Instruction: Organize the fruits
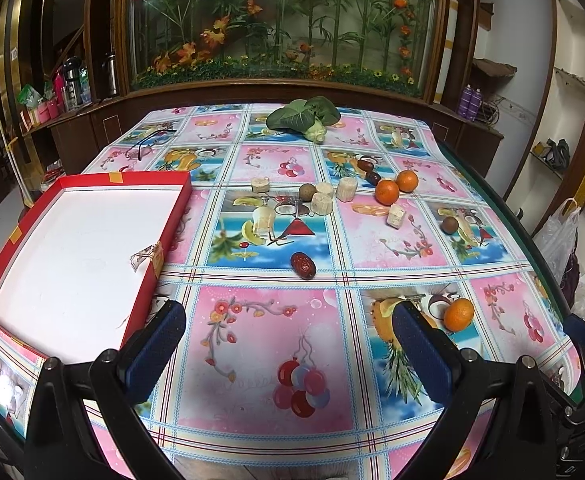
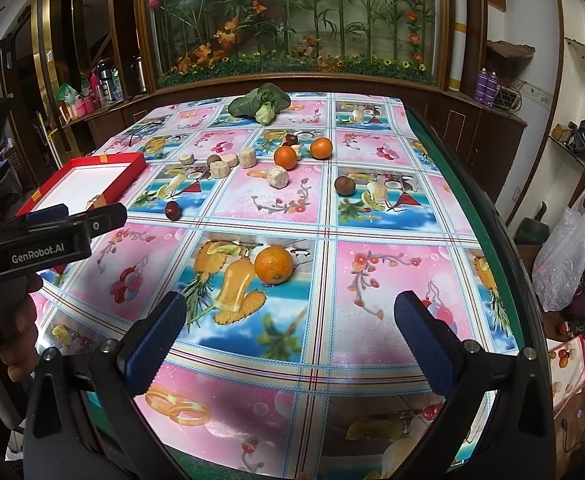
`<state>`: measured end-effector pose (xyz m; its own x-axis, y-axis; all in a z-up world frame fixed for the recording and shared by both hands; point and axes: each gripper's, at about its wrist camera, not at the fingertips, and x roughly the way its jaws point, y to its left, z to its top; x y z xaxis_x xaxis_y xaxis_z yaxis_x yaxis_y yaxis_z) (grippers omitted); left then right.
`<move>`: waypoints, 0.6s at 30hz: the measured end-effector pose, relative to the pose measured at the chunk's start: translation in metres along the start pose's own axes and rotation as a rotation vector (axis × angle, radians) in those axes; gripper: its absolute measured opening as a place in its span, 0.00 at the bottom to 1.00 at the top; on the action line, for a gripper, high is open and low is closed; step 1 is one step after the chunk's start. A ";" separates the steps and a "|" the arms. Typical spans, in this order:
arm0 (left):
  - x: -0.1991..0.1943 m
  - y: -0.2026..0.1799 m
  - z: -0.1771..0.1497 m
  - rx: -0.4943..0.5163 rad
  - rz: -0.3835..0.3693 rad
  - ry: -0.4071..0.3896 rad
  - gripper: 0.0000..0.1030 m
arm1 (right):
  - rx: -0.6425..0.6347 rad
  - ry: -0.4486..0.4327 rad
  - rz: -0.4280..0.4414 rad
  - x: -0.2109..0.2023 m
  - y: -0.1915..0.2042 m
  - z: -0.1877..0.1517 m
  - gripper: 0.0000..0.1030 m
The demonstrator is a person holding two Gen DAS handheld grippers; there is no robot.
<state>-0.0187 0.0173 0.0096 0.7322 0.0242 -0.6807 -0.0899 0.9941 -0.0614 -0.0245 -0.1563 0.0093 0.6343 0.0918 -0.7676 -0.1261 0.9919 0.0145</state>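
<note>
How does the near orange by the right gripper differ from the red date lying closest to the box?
The near orange is round, bright orange and clearly larger; the red date is small, oval and dark red. The orange sits on a blue pineapple square just ahead of the right gripper; the date lies farther back, nearer the red box. Both rest loose on the tablecloth.

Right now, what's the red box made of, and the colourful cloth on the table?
The red box looks like cardboard: thin stiff walls, matte red outside, plain white inside, with tape patches on its rim and corners. The tablecloth is probably plastic or oilcloth, not woven fabric: its printed fruit squares are smooth, and it shows soft glare in the right wrist view.
</note>
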 end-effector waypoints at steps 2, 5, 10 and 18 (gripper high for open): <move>0.000 0.000 0.000 0.000 0.002 0.000 0.99 | 0.001 0.000 0.004 0.000 0.000 0.000 1.00; 0.000 0.001 0.001 -0.001 0.002 0.000 0.99 | -0.002 0.001 0.005 0.001 0.002 0.000 1.00; 0.000 0.006 0.002 -0.009 0.006 -0.001 0.99 | -0.010 0.004 0.009 0.001 0.004 0.001 1.00; 0.005 0.017 0.002 -0.044 0.012 0.010 0.99 | -0.016 0.013 0.012 0.006 0.006 0.001 1.00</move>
<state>-0.0146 0.0341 0.0068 0.7243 0.0351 -0.6886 -0.1283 0.9881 -0.0846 -0.0203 -0.1495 0.0057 0.6224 0.1020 -0.7760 -0.1460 0.9892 0.0130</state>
